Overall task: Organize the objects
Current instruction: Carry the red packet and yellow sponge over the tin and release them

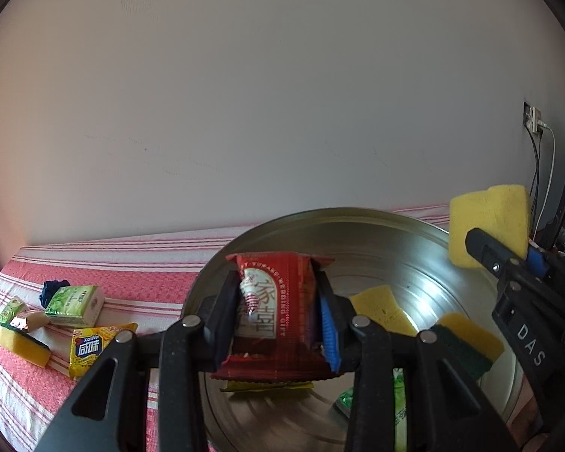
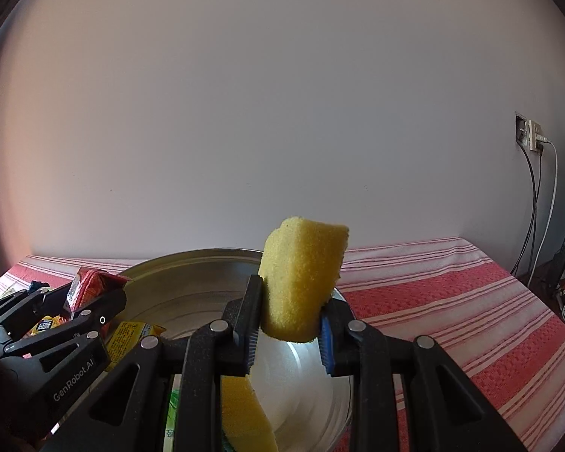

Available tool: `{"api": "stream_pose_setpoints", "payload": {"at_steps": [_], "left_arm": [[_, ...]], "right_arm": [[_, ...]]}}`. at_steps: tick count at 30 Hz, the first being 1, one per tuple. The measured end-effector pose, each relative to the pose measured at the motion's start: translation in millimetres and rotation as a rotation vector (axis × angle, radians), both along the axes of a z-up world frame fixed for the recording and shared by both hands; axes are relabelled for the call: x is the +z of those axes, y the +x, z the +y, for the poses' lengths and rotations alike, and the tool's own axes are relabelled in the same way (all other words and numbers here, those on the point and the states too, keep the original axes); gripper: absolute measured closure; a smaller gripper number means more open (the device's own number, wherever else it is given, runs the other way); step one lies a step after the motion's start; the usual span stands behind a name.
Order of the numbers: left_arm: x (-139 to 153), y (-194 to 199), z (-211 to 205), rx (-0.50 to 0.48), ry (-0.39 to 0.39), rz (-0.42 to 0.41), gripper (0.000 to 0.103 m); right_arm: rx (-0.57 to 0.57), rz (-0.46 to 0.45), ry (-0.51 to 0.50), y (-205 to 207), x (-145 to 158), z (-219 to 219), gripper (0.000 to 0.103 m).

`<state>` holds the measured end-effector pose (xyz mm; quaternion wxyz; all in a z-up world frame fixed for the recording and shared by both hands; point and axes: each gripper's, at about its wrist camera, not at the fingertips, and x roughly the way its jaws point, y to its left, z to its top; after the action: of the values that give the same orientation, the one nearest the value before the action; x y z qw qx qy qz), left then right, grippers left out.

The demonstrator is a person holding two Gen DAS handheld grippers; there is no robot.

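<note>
My left gripper (image 1: pixel 278 309) is shut on a red snack packet (image 1: pixel 278 301) and holds it over the steel bowl (image 1: pixel 376 226). My right gripper (image 2: pixel 290 320) is shut on a yellow sponge (image 2: pixel 301 278), held above the same bowl (image 2: pixel 192 263); the sponge also shows in the left wrist view (image 1: pixel 489 222). Inside the bowl lie two yellow sponges (image 1: pixel 384 309), one green-backed (image 1: pixel 467 342), a yellow packet (image 1: pixel 267 386) and a green packet (image 1: pixel 348 401). The left gripper with its red packet (image 2: pixel 90 286) shows at the left of the right wrist view.
On the red-and-white striped cloth (image 1: pixel 139 275) left of the bowl lie a green tissue pack (image 1: pixel 75 303), a yellow snack packet (image 1: pixel 90 346), a green-backed sponge (image 1: pixel 24 342), a small wrapped sweet (image 1: pixel 28 320) and a dark blue item (image 1: pixel 52 288). Wall socket and cables (image 2: pixel 531 139) at right.
</note>
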<state>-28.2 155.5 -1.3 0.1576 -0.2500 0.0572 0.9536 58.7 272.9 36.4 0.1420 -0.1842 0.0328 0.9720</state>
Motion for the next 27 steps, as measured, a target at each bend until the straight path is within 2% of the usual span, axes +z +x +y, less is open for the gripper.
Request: {"api": "stream_pose_setpoints", "payload": {"at_steps": [12, 22, 24, 27], "left_arm": [[-8.4, -8.2, -10.1, 0.014, -0.028, -0.032, 0.065], [-6.9, -13.0, 0.8, 0.016, -0.047, -0.053, 0.065], [-6.2, -14.9, 3.6, 0.014, -0.046, -0.057, 0.065], [-2.1, -19.5, 3.2, 0.008, -0.015, -0.069, 0.056]], "right_arm": [[0.004, -0.062, 0.027, -11.1, -4.6, -12.5, 0.074], [0.017, -0.084, 0.025, -14.4, -8.6, -11.9, 0.074], [0.022, -0.085, 0.023, -22.9, -19.9, 11.8, 0.074], [0.021, -0.082, 0.023, -22.0, -20.1, 11.8, 0.073]]}}
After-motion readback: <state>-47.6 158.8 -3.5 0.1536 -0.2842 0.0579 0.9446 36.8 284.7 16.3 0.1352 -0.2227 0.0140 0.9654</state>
